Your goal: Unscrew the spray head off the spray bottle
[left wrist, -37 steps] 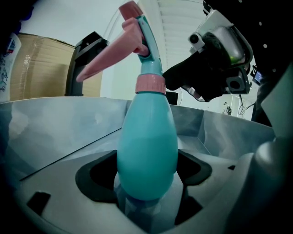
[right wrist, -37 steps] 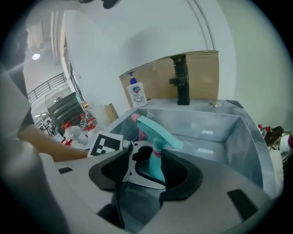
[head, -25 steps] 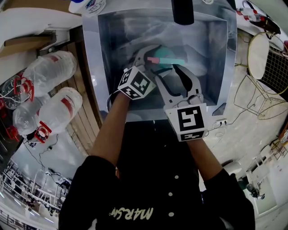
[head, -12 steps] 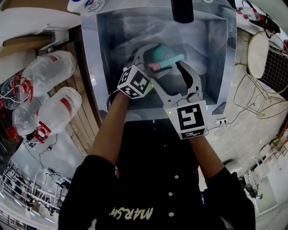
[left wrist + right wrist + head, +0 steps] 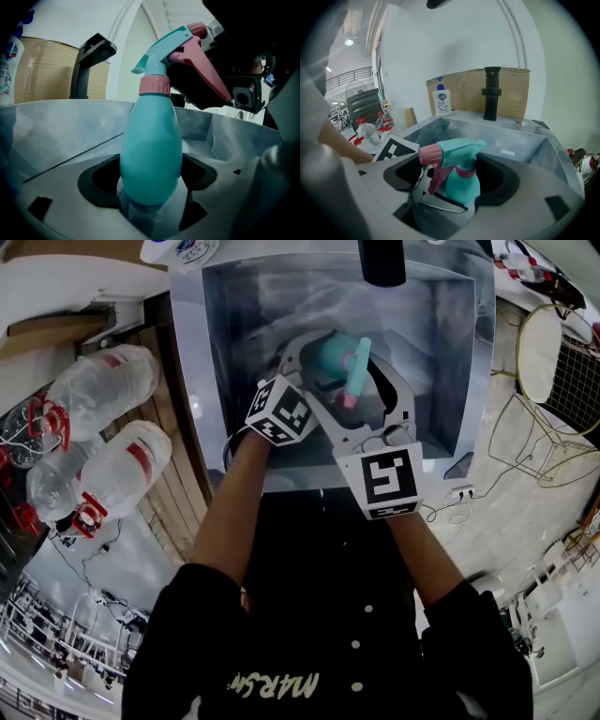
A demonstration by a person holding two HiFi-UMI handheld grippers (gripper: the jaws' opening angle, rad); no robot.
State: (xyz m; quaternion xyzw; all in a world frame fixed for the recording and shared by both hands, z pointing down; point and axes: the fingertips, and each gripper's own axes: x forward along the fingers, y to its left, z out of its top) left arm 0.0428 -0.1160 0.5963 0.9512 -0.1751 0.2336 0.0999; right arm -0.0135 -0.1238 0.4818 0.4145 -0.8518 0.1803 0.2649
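A teal spray bottle (image 5: pixel 330 352) stands upright in the steel sink (image 5: pixel 217 352). It has a pink collar (image 5: pixel 154 86) and a teal spray head (image 5: pixel 168 47) with a pink trigger (image 5: pixel 202 70). My left gripper (image 5: pixel 311 351) is shut on the bottle's lower body (image 5: pixel 151 150). My right gripper (image 5: pixel 364 381) is open; its jaws have just been opening. The spray head (image 5: pixel 457 152) sits between them, and neither pad touches it. In the right gripper view the bottle (image 5: pixel 464 188) rises between the wide jaws of the right gripper (image 5: pixel 454 187). The left gripper's marker cube (image 5: pixel 396 149) shows behind it.
A black tap (image 5: pixel 380 263) stands at the sink's far rim. A soap dispenser (image 5: pixel 442 101) and cardboard (image 5: pixel 511 91) are behind it. Several clear water bottles (image 5: pixel 103 390) lie left of the sink. A wire basket (image 5: pixel 562 362) is at the right.
The spray head has swung round, its pink nozzle going from the left toward the person. The right gripper's jaws have spread apart off the head. The left gripper has stayed put.
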